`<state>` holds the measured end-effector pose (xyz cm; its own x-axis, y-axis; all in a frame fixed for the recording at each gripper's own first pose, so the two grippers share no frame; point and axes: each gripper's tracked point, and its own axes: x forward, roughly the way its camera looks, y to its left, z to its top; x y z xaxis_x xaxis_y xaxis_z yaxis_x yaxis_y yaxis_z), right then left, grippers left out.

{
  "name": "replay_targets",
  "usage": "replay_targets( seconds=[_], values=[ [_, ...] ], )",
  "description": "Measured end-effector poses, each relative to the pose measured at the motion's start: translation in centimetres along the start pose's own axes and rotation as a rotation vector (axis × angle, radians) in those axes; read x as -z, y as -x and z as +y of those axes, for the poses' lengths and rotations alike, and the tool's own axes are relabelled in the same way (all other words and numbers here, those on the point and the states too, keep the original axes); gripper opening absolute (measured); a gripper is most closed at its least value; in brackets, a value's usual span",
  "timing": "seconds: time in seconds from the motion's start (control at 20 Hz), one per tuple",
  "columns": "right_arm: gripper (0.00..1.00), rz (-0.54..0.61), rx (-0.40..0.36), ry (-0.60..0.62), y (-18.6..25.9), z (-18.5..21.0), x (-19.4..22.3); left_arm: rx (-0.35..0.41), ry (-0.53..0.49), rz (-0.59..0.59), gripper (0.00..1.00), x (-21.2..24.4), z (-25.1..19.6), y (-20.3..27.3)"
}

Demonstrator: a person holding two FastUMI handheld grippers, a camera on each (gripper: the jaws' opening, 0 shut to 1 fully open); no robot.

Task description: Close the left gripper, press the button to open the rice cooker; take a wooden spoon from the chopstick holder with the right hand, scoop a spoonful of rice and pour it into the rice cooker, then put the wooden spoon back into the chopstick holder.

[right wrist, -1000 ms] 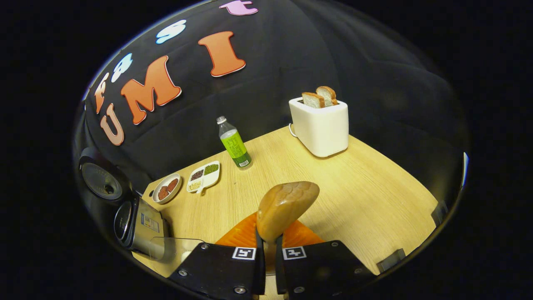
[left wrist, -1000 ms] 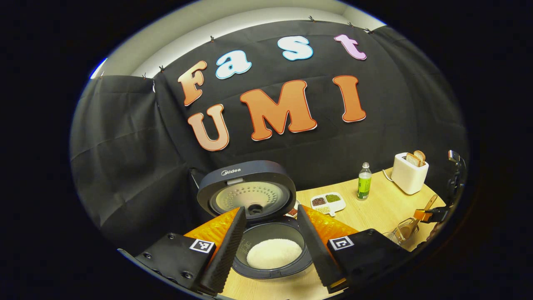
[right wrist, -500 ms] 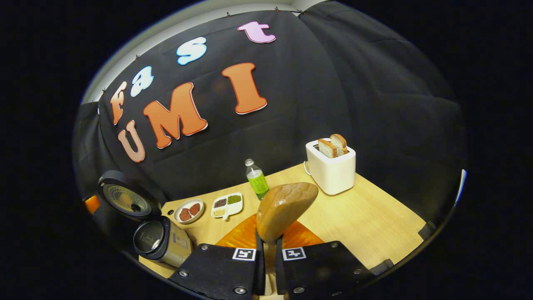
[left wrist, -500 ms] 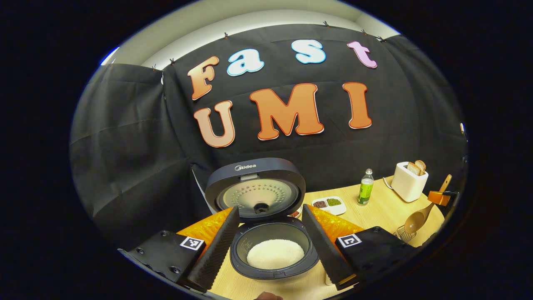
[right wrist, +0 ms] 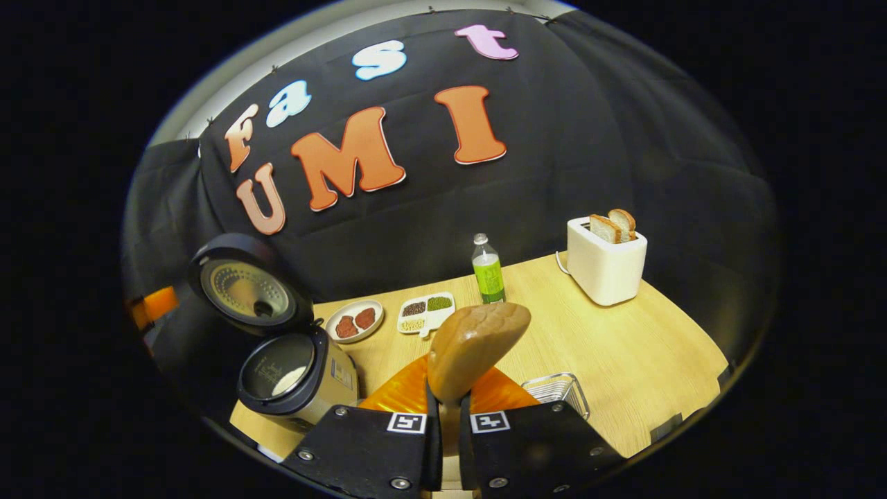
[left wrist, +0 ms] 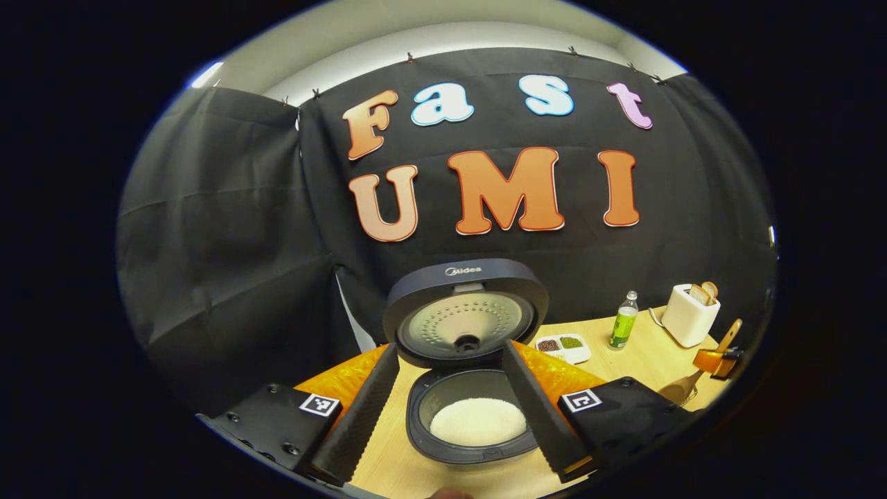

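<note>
Since a second ago the right gripper (right wrist: 443,423) has lifted back, so the wire chopstick holder (right wrist: 556,389) now shows at its 4 o'clock; its fingers stay clamped on the brown wooden spoon (right wrist: 475,346). Left gripper (left wrist: 450,409), fingers wide apart, has drifted left of the open dark rice cooker (left wrist: 471,423), white rice inside. Toaster (right wrist: 606,267) sits farther at 2 o'clock.

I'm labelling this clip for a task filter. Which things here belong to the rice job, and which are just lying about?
Job things: rice cooker, open; wooden spoon, between the right gripper's fingers; wire chopstick holder.

Lying about: toaster, green bottle, divided dish, round plate.
</note>
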<state>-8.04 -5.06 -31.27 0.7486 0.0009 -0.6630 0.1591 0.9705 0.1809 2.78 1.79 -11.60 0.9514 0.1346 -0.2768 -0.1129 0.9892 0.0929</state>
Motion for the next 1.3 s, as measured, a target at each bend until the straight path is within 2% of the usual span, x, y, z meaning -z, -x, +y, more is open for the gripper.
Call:
replay_targets(
  seconds=[0.1, 0.15, 0.2, 0.3, 0.35, 0.65, 0.7, 0.75, 0.95, 1.1, 1.3],
  values=[
    [0.09, 0.014, 0.045, 0.059, -0.4, -0.4, 1.5, -0.007, 0.005, -0.006, 0.94, 0.0, 1.2, 0.1],
    [0.09, 0.017, 0.07, 0.088, -0.8, -0.8, 2.2, -0.014, 0.002, -0.008, 1.0, 0.1, 1.8, 0.0],
    [0.09, 0.018, 0.089, 0.111, -1.1, -0.9, 2.8, -0.019, -0.001, -0.008, 0.94, 0.1, 2.4, 0.0],
    [0.09, 0.038, 0.11, 0.128, -1.6, -0.8, 4.2, -0.021, -0.003, -0.003, 0.94, 0.3, 3.2, 0.1],
    [0.09, 0.038, 0.122, 0.144, -2.0, -1.0, 4.7, -0.019, -0.004, -0.001, 1.0, 0.4, 3.5, 0.1],
    [0.09, -0.011, 0.223, 0.295, -3.2, -0.5, 6.8, -0.011, -0.014, 0.008, 1.0, 0.9, 5.0, -0.1],
    [0.09, -0.015, 0.241, 0.32, -3.4, -0.5, 7.2, -0.007, -0.018, 0.008, 0.94, 0.9, 5.2, -0.3],
    [0.09, -0.003, 0.251, 0.348, -3.6, -0.4, 8.3, -0.005, -0.022, 0.008, 1.0, 1.0, 5.4, -0.2],
    [0.07, -0.035, 0.272, 0.418, -3.5, 0.4, 8.9, 0.01, -0.033, 0.014, 1.0, 1.2, 6.0, -0.8],
    [0.07, -0.061, 0.282, 0.403, -3.5, 1.0, 9.8, 0.021, -0.036, 0.03, 1.0, 1.8, 6.3, -1.1],
    [0.07, -0.036, 0.293, 0.301, -3.2, 1.8, 10.6, 0.041, -0.047, 0.04, 1.0, 2.1, 6.4, -1.7]
  ],
)
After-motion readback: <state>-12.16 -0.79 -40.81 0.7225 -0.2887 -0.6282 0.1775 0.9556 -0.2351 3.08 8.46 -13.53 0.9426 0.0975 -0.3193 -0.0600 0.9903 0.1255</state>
